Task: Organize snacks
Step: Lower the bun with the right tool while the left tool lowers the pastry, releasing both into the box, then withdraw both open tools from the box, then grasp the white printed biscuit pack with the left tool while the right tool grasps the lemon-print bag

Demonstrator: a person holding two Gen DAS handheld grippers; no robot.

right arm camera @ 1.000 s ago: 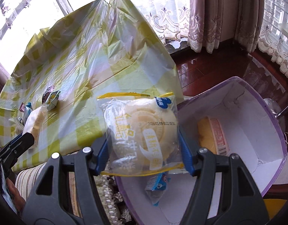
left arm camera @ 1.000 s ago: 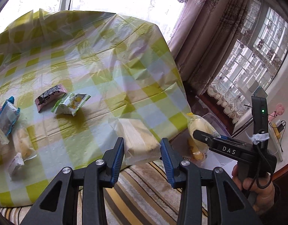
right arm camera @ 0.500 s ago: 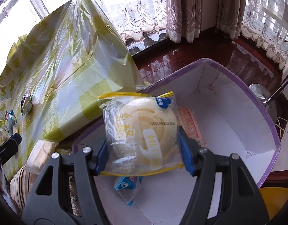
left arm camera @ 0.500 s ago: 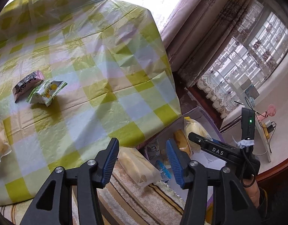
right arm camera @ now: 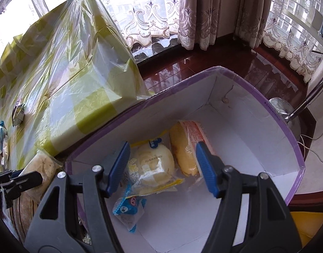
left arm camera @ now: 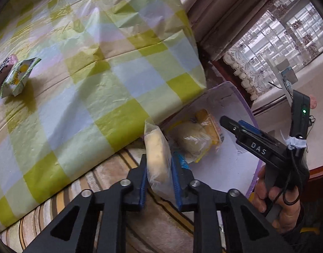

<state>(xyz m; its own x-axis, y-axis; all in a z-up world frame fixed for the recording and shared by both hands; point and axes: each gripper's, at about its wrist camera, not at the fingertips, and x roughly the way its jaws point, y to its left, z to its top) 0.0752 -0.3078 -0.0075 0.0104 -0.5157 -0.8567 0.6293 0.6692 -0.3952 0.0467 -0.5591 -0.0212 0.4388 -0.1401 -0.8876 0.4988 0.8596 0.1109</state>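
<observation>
My left gripper (left arm camera: 159, 158) is closing, and its blue pads press on a clear-wrapped bread pack (left arm camera: 156, 147). It holds the pack upright over the striped cushion, just beside the box. The white box with a purple rim (right arm camera: 277, 122) stands below the table corner. My right gripper (right arm camera: 162, 147) hangs open over it. A round bun pack (right arm camera: 153, 164) lies loose on the box floor under the jaws, apart from both pads. Beside the bun lie an oblong yellow cake (right arm camera: 186, 147) and a small blue packet (right arm camera: 127, 208). The right wrist view shows the left gripper (right arm camera: 18, 179) at the lower left.
The table with the green checked cloth (left arm camera: 98, 63) carries a green-white packet (left arm camera: 16, 78) and a pink one (left arm camera: 1, 71) at the left. A striped cushion (left arm camera: 119, 210) lies under my left gripper. A person's hand (left arm camera: 281, 200) grips the right tool. Curtains and dark floor lie behind.
The round bun has left the right jaws and now lies in the box. The left jaws have closed on the bread pack and moved down toward the box edge.
</observation>
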